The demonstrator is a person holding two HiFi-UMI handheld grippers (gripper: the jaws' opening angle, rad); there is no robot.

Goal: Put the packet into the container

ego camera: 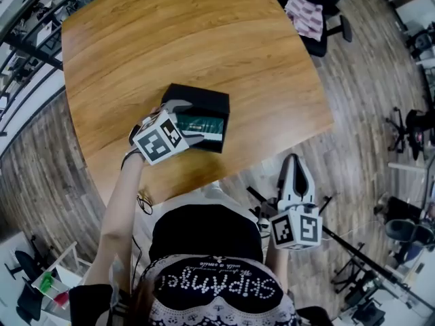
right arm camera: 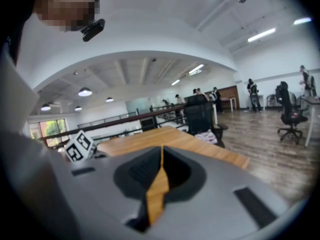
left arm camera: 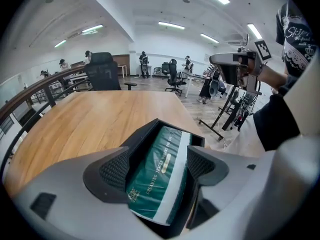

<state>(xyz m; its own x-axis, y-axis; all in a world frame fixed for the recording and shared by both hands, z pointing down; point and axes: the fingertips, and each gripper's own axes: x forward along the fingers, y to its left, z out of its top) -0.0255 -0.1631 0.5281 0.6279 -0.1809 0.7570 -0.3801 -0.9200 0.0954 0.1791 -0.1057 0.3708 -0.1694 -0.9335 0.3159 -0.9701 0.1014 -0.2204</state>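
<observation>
A pale brown wooden table (ego camera: 183,32) carries a black rectangular box-shaped container (ego camera: 197,95) near its front edge. A dark green packet with a white stripe down one long side (ego camera: 204,125) lies lengthwise inside the container, and the left gripper (ego camera: 190,122) is over it.

In the left gripper view, the left gripper (left arm camera: 159,165) has its jaws spread to the packet's width. The green packet (left arm camera: 150,184) sits directly between them. The textured grey pads (left arm camera: 116,170) meet the packet's two long sides, so the gripper grasps it. The packet's far end reaches down into the container (left arm camera: 150,129), while its near end sits higher, above the container's near wall.

The right gripper (ego camera: 293,160) is held off the table, close to the person's body, well apart from the container. In the right gripper view, the right gripper (right arm camera: 161,154) has its jaws pressed together on nothing, with only a thin sliver of the wooden table (right arm camera: 150,139) visible through the seam.
</observation>
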